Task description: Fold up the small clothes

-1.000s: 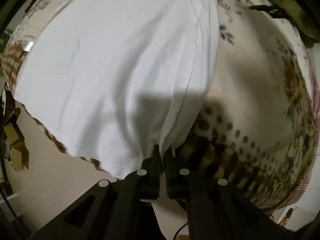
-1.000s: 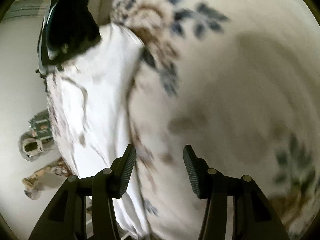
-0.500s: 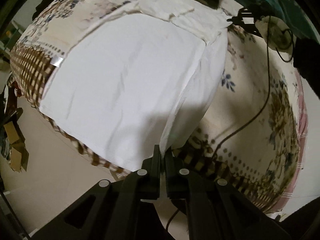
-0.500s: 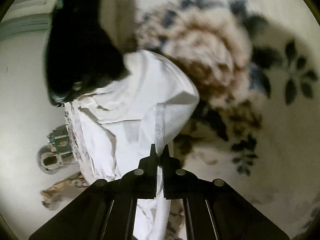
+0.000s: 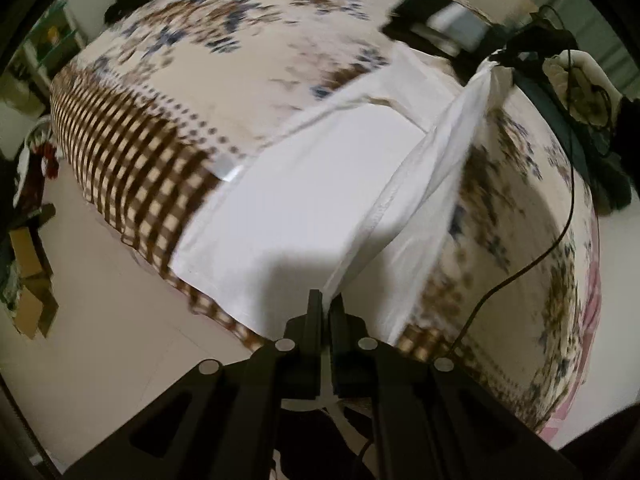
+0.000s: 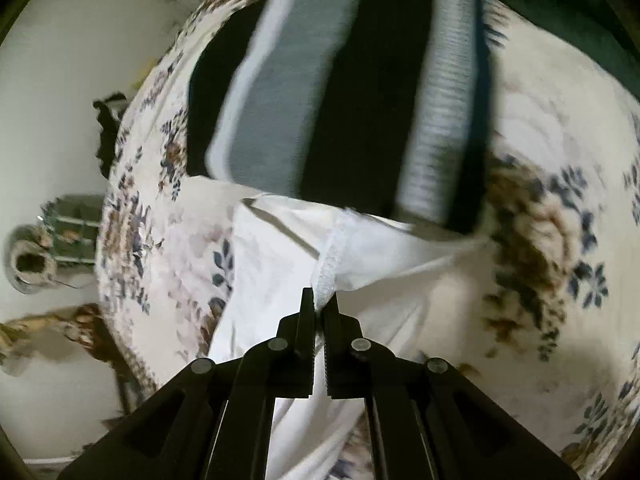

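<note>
A white garment [image 5: 304, 200] lies on a floral bedspread [image 5: 248, 52], its near part over the bed's edge. My left gripper [image 5: 326, 300] is shut on its hemmed edge and lifts it off the bed as a taut ridge. That ridge runs up to my right gripper [image 5: 496, 62] at the far end. In the right wrist view my right gripper [image 6: 318, 304] is shut on a stitched edge of the same white garment [image 6: 280, 264].
A black, grey and white striped cloth [image 6: 340, 100] lies just beyond the white garment. A black cable [image 5: 560, 232] runs across the bed on the right. The checked bed border [image 5: 132, 164] drops to the pale floor [image 5: 100, 320]. Clutter stands at the left.
My right gripper closed on the garment's edge, having been open a second ago. Both grippers have lifted that side up, and the views have pulled back from the bed.
</note>
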`<move>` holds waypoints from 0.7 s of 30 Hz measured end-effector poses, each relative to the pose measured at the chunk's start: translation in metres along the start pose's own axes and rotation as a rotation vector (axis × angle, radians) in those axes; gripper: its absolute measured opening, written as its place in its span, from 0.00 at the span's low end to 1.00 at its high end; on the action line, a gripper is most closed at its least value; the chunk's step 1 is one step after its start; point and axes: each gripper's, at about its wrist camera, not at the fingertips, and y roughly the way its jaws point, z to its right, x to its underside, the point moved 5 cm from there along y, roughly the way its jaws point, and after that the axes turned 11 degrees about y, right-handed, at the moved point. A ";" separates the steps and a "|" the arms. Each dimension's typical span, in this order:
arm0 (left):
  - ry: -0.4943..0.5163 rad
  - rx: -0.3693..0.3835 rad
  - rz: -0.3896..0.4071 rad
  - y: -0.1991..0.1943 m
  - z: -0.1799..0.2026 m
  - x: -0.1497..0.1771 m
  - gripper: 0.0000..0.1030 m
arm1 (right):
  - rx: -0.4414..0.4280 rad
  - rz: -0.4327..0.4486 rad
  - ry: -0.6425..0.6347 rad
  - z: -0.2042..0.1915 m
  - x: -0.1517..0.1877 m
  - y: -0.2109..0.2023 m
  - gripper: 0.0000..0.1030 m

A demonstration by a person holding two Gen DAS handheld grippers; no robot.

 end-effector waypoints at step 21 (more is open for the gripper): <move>-0.180 0.184 -0.256 0.104 -0.155 -0.005 0.34 | 0.145 -0.129 0.077 -0.083 0.029 0.136 0.61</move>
